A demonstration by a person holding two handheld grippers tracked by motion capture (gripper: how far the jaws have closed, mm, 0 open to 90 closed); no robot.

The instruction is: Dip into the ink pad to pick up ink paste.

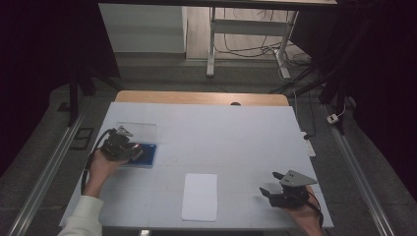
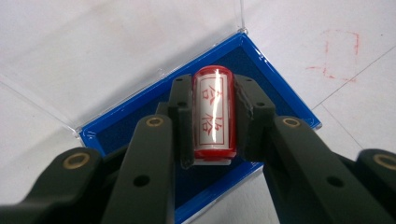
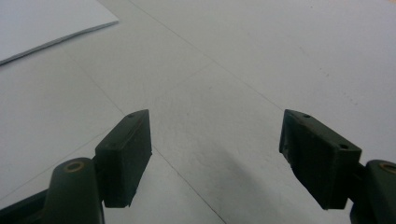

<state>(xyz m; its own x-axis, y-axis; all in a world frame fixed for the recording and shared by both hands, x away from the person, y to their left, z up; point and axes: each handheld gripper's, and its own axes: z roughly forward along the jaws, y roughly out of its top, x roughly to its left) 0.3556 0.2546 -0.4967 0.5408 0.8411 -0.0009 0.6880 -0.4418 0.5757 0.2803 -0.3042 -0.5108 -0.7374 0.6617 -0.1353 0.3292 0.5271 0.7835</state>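
stamp gripped over ink pad

my left gripper (image 2: 213, 116) is clamped on the red stamp (image 2: 213, 114), its long axis running along the jaws, directly above the blue ink pad (image 2: 280, 91). right of the pad lies a paper sheet (image 1: 200, 196). farther right, my right gripper (image 3: 215, 154) rests wide, holding nothing.
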